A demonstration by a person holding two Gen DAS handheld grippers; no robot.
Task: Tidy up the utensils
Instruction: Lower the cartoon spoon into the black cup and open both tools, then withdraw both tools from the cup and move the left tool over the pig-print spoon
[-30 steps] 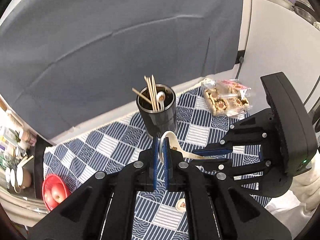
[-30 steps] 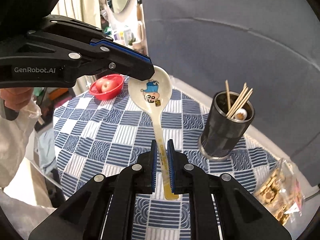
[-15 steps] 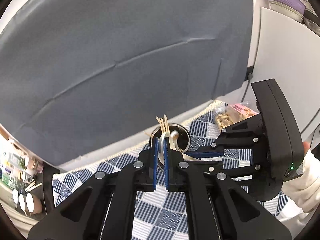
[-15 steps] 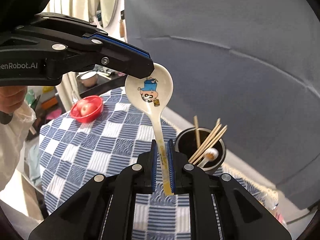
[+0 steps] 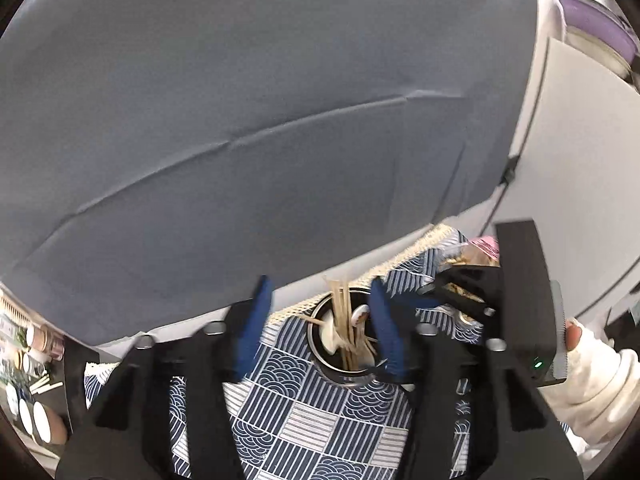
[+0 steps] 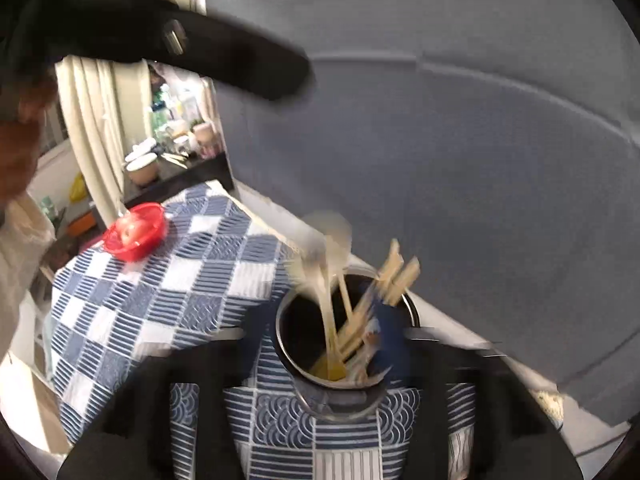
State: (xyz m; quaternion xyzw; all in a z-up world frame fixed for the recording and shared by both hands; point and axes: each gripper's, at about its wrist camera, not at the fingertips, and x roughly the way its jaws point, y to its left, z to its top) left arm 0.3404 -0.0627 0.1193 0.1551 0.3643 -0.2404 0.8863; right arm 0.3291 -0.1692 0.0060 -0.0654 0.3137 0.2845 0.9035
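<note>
Both grippers, left (image 5: 316, 324) and right (image 6: 320, 344), had just opened, empty, dropping the spoon (image 6: 330, 280) into the cup (image 6: 288, 344).

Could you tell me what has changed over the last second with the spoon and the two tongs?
Both tongs, left and right, have just been opening and released the white spoon, which now stands blurred in the dark utensil cup with the chopsticks. The red bowl and checked cloth stayed put.
</note>
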